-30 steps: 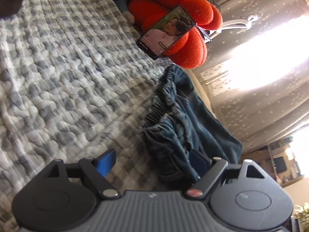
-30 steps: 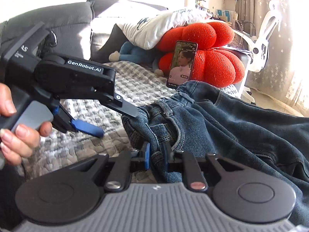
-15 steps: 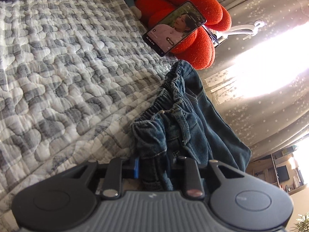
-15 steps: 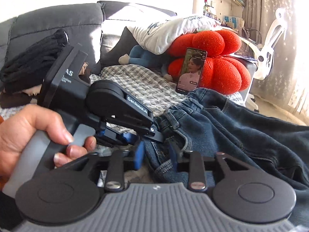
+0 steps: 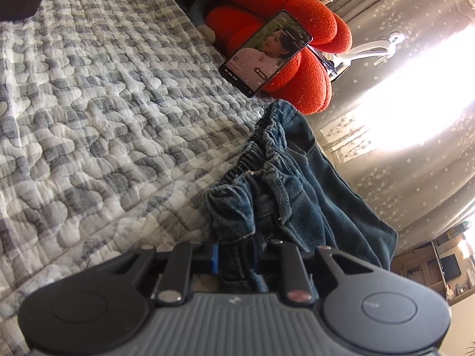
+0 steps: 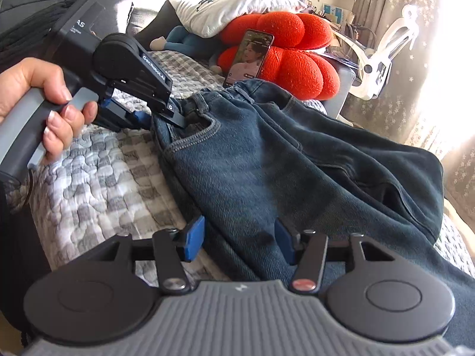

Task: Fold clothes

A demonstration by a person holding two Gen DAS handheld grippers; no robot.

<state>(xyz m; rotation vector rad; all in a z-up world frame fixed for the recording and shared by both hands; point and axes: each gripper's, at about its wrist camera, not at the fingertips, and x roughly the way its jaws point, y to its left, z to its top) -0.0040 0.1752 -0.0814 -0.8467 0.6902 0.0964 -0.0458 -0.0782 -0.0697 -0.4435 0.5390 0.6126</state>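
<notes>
Nearby: phone (image 5: 265, 53) against red cushion (image 6: 297, 65); left gripper (image 5: 237, 255) closing on jeans (image 6: 267, 160); right gripper (image 6: 239, 241) released.

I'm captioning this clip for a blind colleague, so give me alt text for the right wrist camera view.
Dark blue jeans lie across a grey checked quilt, the left hand-held gripper closing on their waistband, gripped by a hand. The right hand-held gripper is open with denim between its blue pads. Behind, a phone leans against a red cushion.

The left gripper (image 6: 166, 115), gripped by the person's left hand (image 6: 44, 103), points downward, its jaws closing and pinching the jeans (image 6: 267, 163) waistband. The right gripper (image 6: 239, 241) stands half open, straddling denim without pressing.
</notes>
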